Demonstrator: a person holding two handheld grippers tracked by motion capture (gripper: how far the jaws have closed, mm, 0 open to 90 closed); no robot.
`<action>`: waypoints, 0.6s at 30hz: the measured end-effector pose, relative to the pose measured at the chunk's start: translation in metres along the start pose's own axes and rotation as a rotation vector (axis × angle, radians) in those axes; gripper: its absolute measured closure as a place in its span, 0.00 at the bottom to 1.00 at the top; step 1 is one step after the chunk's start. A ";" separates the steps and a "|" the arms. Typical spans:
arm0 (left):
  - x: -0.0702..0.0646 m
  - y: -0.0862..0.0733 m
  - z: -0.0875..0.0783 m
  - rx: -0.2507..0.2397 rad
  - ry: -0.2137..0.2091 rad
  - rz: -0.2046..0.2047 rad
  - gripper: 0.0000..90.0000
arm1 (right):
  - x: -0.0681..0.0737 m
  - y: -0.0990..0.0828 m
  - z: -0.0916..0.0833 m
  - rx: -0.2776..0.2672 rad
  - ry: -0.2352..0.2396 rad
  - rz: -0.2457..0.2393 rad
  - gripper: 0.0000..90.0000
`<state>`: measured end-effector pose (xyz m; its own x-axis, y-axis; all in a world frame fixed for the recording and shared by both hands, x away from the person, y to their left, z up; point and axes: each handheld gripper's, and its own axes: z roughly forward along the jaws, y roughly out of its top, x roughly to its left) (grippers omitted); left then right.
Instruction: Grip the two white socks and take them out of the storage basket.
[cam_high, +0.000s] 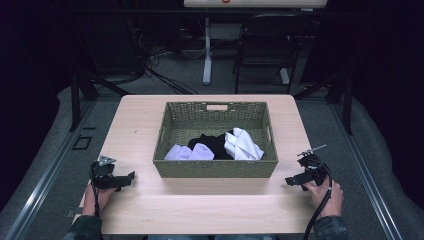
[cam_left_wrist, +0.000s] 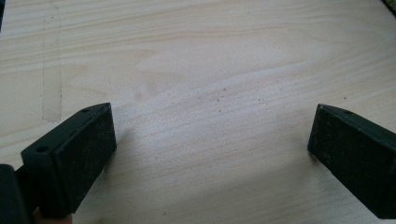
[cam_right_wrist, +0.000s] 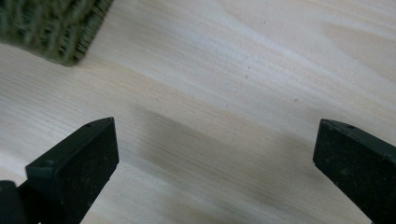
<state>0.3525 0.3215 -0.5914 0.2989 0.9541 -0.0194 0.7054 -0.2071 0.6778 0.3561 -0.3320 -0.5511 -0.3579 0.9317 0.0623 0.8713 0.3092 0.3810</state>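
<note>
A green woven basket stands in the middle of the light wood table. Inside it lie white cloth pieces and a black cloth. My left gripper rests low over the table at the front left, left of the basket. In the left gripper view the left gripper is open over bare wood. My right gripper sits at the front right, just right of the basket's front corner. In the right gripper view the right gripper is open and empty, with the basket's corner at upper left.
Bare table runs along the front edge between the two hands. Beyond the table stand a black chair and a white desk leg, with cables on the floor. Dark curtains close in both sides.
</note>
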 end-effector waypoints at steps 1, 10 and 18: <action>0.000 0.000 0.000 0.000 0.000 0.000 0.01 | 0.000 0.001 -0.001 0.000 0.003 -0.001 0.00; 0.000 0.000 0.000 0.000 0.001 -0.001 0.01 | -0.003 0.007 -0.019 -0.022 0.059 0.010 0.00; 0.000 0.000 0.000 0.000 0.000 -0.001 0.01 | -0.003 0.015 -0.045 -0.027 0.056 -0.009 0.00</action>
<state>0.3523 0.3214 -0.5914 0.2982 0.9543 -0.0195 0.7057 -0.2066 0.6777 0.3551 -0.3383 -0.5039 -0.3842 0.9167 0.1099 0.8591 0.3113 0.4062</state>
